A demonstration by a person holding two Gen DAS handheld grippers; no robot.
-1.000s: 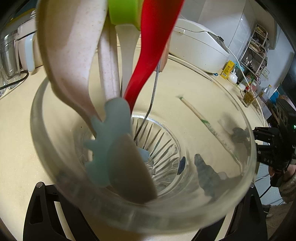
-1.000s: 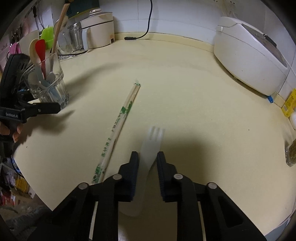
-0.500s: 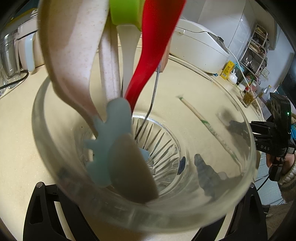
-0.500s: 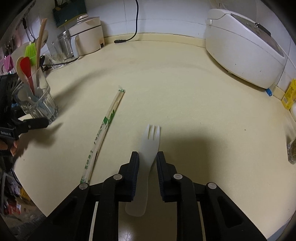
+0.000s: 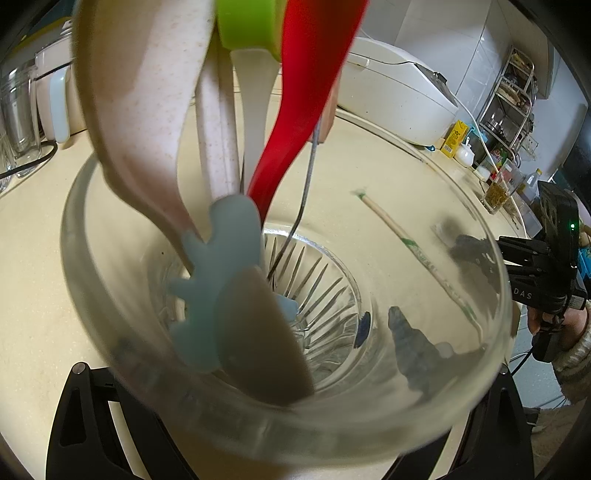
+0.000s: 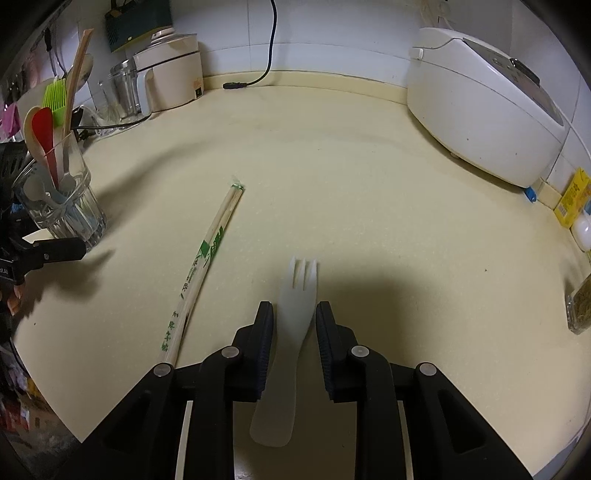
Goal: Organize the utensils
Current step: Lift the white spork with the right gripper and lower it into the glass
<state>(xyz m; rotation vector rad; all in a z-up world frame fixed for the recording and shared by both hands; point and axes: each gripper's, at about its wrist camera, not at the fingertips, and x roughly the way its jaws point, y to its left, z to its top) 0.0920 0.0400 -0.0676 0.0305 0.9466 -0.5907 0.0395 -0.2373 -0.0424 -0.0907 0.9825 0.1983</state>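
your left gripper (image 5: 280, 417) is wrapped wide around the glass tumbler (image 5: 480, 354), one black finger showing on each side of it in the left wrist view, so the glass fills the space between the jaws and sits held at the far left of the counter (image 6: 332, 177). in that tumbler you have a speckled beige spoon (image 5: 140, 110), a green silicone brush (image 5: 247, 26), a red spoon (image 5: 306, 88), a pale blue flat utensil (image 5: 221, 258) and a thin metal-stemmed piece (image 5: 308, 184), all leaning toward the left wall of the glass. from the right wrist view the same glass (image 6: 74, 206) stands just behind your left gripper's finger (image 6: 55, 253), with a wooden stick (image 6: 77, 77) rising tallest out of it.

moving right, a wrapped pair of chopsticks (image 6: 205, 273) lies flat on the counter, angled from near your right gripper up toward the middle, well apart from the glass.

next comes the white plastic fork (image 6: 295, 325), lying flat with its tines pointing away from you. your right gripper (image 6: 294, 314) straddles its neck, and the jaws are opening: a sliver of counter shows on each side between the pads and the fork, so nothing is pinched.

further right, a white rice cooker (image 6: 484, 110) sits against the wall, and a yellow box (image 6: 572, 197) stands at the far edge.
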